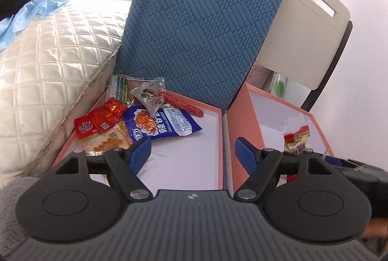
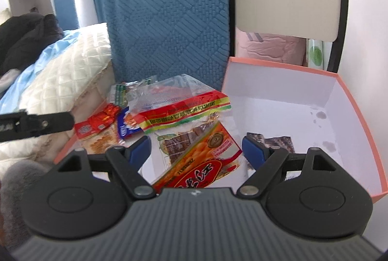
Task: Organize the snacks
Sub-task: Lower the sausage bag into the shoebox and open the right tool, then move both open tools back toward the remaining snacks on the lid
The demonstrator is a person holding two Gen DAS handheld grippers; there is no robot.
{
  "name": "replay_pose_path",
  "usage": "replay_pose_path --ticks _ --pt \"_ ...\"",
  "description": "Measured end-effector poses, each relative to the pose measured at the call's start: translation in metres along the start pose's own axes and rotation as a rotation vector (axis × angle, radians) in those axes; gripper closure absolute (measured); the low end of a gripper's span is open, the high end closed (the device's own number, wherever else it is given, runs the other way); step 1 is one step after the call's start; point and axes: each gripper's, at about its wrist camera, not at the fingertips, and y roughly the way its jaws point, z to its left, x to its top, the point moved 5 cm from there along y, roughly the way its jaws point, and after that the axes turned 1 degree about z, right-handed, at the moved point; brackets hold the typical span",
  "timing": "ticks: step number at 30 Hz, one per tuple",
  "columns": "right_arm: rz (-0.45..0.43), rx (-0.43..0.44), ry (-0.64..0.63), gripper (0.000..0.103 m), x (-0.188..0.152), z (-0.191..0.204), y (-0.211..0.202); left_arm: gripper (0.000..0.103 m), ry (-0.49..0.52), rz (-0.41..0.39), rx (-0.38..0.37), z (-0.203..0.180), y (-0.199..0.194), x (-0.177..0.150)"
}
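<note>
The left gripper (image 1: 192, 151) hangs spread over the tray (image 1: 194, 159); the right gripper (image 2: 196, 151), fingers wide, seemingly holds the orange packet (image 2: 194, 164).

Deep box (image 2: 351, 115) looks mostly free; snack pile (image 1: 135, 120) crowds the tray (image 1: 194, 139).

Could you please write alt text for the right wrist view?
The right gripper hangs open over a large orange snack bag lying between its fingers, untouched. Beyond sit small snack packets in a shallow tray and a deeper orange box holding a dark packet.
</note>
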Motion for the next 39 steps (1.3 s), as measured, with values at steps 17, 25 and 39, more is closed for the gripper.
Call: replay_pose_path --ticks 17,25,39 --pt "0.237 -0.205 0.165 0.02 0.001 -0.102 0.064 0.023 0.029 0.016 -0.017 -0.016 0.007 -0.005" --pt "0.268 -0.207 0.205 0.015 -0.007 -0.116 0.065 0.023 0.041 0.018 -0.021 -0.02 0.008 -0.006" --pt "0.145 -0.1 0.234 0.0 0.004 -0.101 0.026 0.023 0.051 0.021 -0.029 -0.026 0.008 -0.009"
